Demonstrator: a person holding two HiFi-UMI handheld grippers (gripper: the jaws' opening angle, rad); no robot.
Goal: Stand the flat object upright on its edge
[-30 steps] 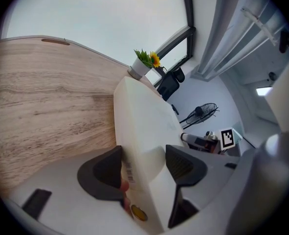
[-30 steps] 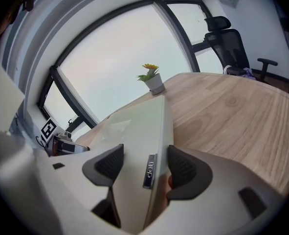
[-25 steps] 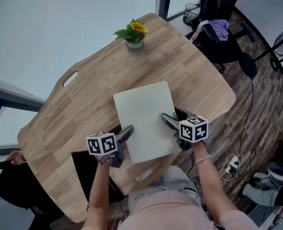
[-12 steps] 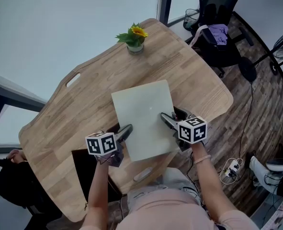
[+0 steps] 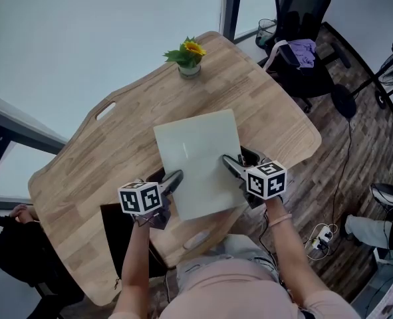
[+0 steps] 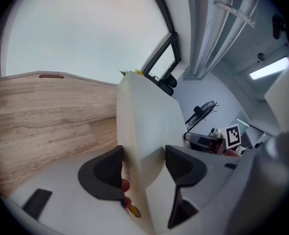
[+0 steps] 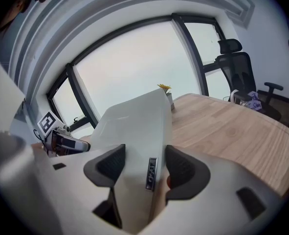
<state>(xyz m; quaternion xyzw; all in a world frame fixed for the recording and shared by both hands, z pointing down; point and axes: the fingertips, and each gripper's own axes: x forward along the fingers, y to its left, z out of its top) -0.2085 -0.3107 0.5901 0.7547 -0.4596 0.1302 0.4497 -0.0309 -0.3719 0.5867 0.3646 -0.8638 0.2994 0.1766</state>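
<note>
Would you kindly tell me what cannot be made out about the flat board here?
Head view: flat board underside and whether its far edge touches the table; the board covers both.
Right gripper view: label on its side, too small to read.
Left gripper view: red and yellow bits, half hidden behind its edge.

Soft, even daylight comes through the large windows (image 7: 134, 62) on the far side, lighting the wooden table (image 5: 269, 105) brightly, with deep shadow only beneath its near edge. The head view is sharp. Both gripper views are fisheye: window frames bow and the corners fall to black. The pale board (image 6: 144, 126) blurs close to the lens, and a ceiling strip light (image 6: 269, 68) glares at the right.
</note>
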